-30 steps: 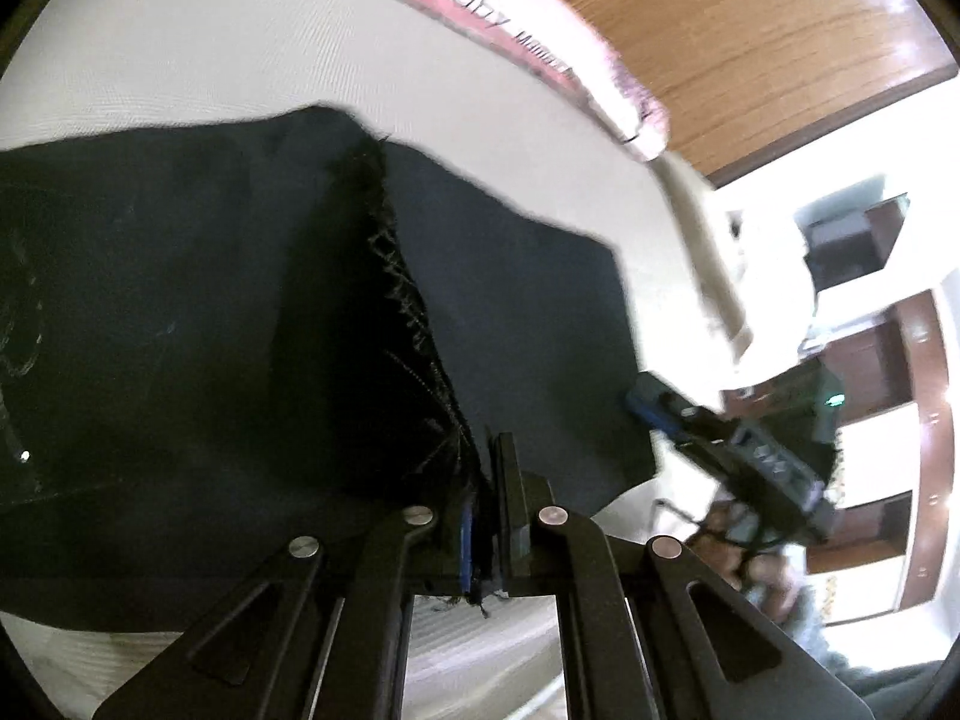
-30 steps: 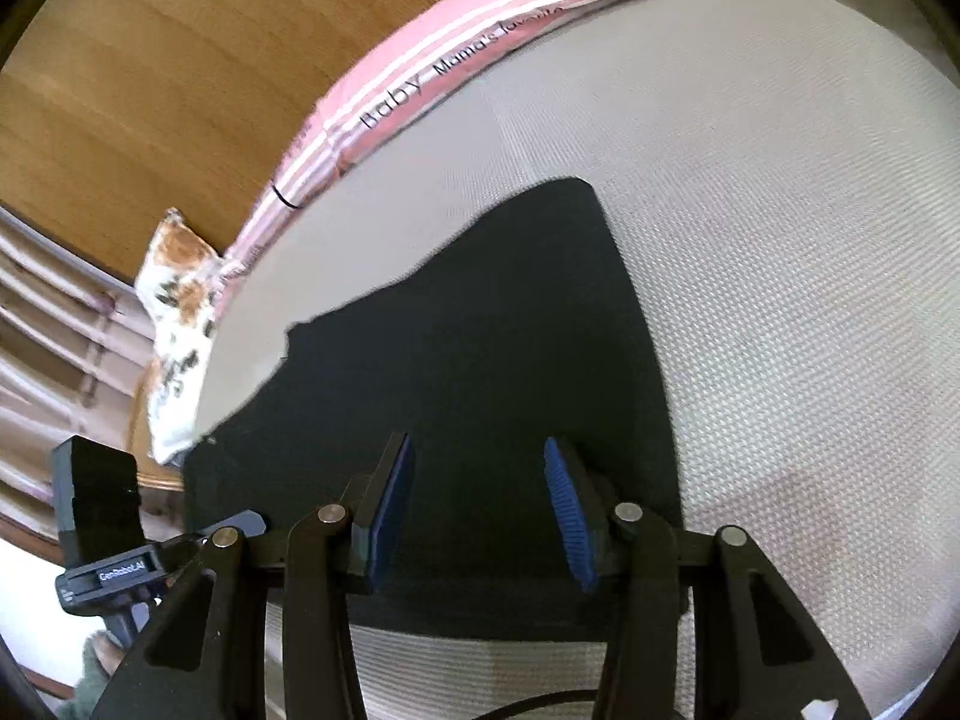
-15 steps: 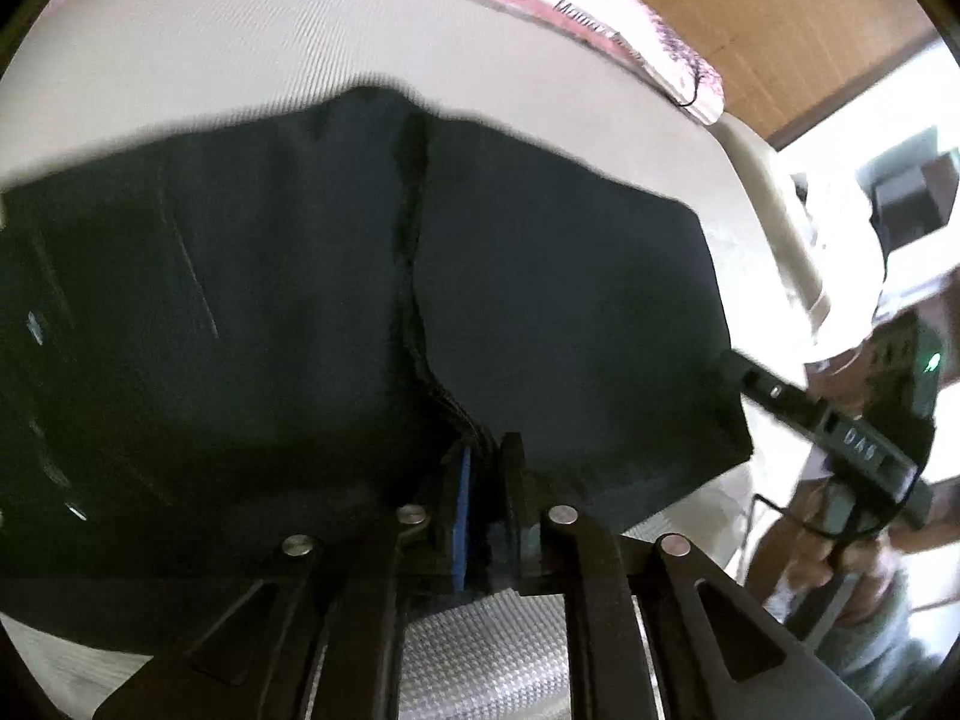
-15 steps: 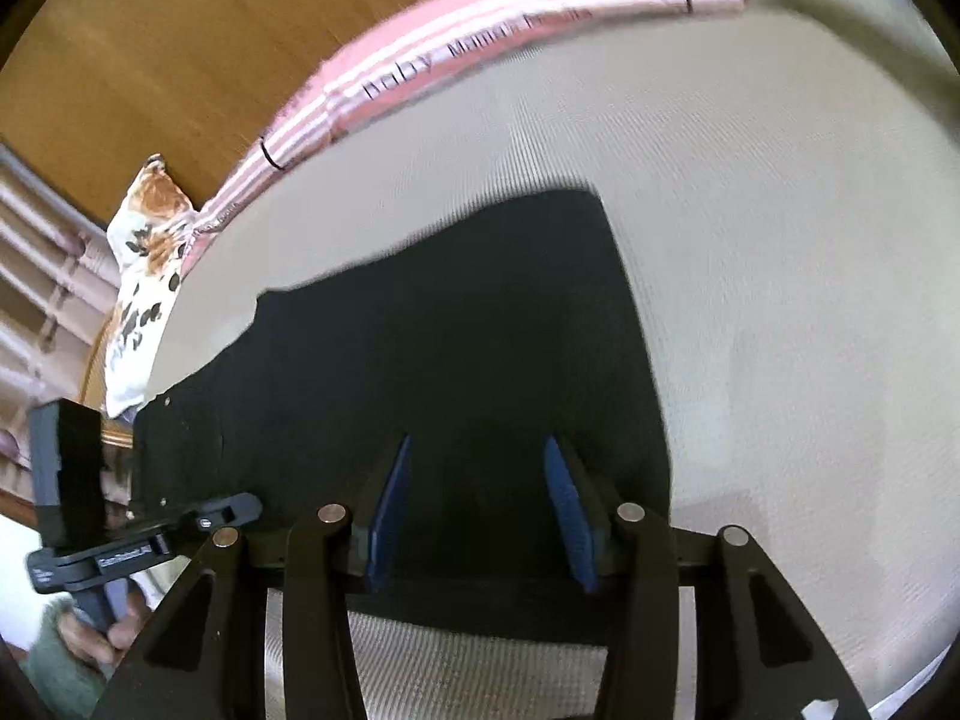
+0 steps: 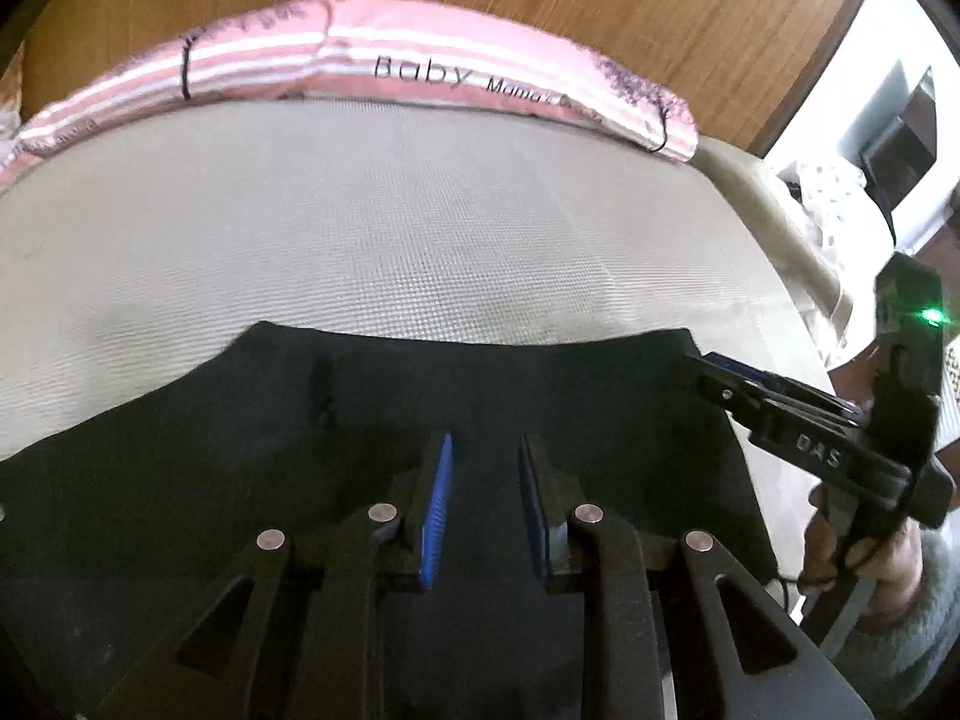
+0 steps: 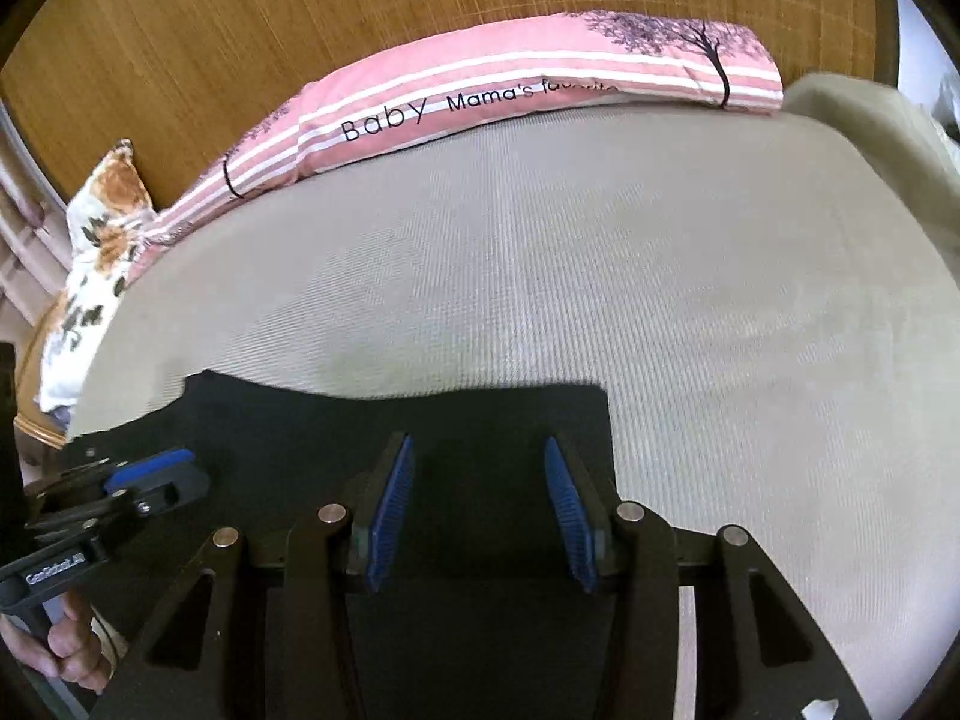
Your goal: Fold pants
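Note:
The black pants lie flat and folded on the beige mattress, at its near edge. My left gripper is open and empty, just above the pants. My right gripper is open and empty, over the right end of the pants. The right gripper also shows at the right of the left wrist view, by the pants' right edge. The left gripper shows at the left of the right wrist view.
A pink striped pillow lies along the far edge of the mattress against a wooden headboard. A floral cushion sits at the far left. Furniture stands beyond the mattress on the right.
My left gripper was shut on the pants' seam edge and has opened and let go. The pants now lie flat. The right gripper stayed open over the right end.

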The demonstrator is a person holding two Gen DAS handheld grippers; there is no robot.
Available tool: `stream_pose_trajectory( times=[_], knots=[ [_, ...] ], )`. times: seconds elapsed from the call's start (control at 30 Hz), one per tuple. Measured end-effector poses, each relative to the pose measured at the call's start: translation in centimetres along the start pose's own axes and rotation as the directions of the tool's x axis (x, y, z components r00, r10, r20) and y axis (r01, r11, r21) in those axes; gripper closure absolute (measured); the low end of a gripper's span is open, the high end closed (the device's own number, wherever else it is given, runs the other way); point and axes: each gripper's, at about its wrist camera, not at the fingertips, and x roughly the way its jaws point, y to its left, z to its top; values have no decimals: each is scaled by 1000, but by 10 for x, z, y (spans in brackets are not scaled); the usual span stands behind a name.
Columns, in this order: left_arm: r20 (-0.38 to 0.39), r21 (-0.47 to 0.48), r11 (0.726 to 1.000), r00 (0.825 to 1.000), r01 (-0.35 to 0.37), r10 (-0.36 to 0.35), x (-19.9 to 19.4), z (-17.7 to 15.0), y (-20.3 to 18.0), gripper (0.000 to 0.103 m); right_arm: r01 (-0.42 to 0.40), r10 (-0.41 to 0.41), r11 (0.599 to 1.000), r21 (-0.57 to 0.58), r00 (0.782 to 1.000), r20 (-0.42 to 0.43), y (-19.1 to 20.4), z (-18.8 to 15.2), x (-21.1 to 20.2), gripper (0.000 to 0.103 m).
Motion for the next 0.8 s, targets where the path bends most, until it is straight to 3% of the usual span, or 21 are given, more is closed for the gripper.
stream_pose_trajectory(
  times=[0.17, 0.43, 0.8],
  knots=[
    [-27, -26, 999, 999, -19, 19, 34, 8, 12, 79, 53, -54, 998, -43, 998, -28, 3, 2, 22, 61],
    [-30, 10, 999, 999, -40, 41, 31, 6, 7, 79, 66, -66, 997, -41, 998, -13, 6, -1, 23, 61],
    [-49, 92, 993, 995, -80, 85, 1, -54, -12, 74, 64, -64, 997, -50, 998, 11, 12, -27, -5, 57]
  ],
)
